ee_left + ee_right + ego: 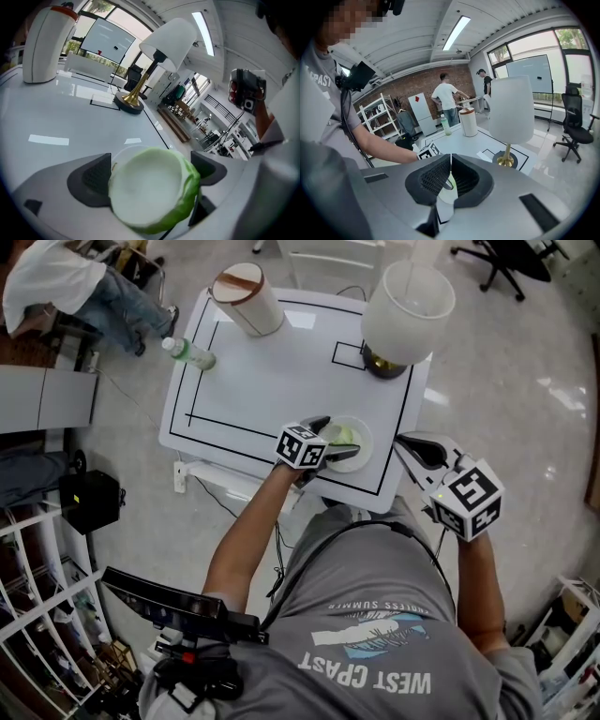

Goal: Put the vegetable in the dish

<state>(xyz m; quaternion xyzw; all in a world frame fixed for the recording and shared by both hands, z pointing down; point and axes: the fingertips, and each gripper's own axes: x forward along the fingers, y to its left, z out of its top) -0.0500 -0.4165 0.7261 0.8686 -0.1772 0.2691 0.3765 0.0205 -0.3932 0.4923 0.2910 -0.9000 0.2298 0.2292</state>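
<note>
Already the left gripper (333,439) stands spread around the cabbage (150,187) sitting in the dish (364,442), seemingly delivered; the right gripper (405,444) is clenched, empty, idle.

Glossy white table (281,381), polished brass lamp base (129,100), smooth vegetable (154,192)

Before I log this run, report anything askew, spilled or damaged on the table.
Nothing stands out: the lamp, canister and bottle stand upright, and the cabbage sits in the dish.
</note>
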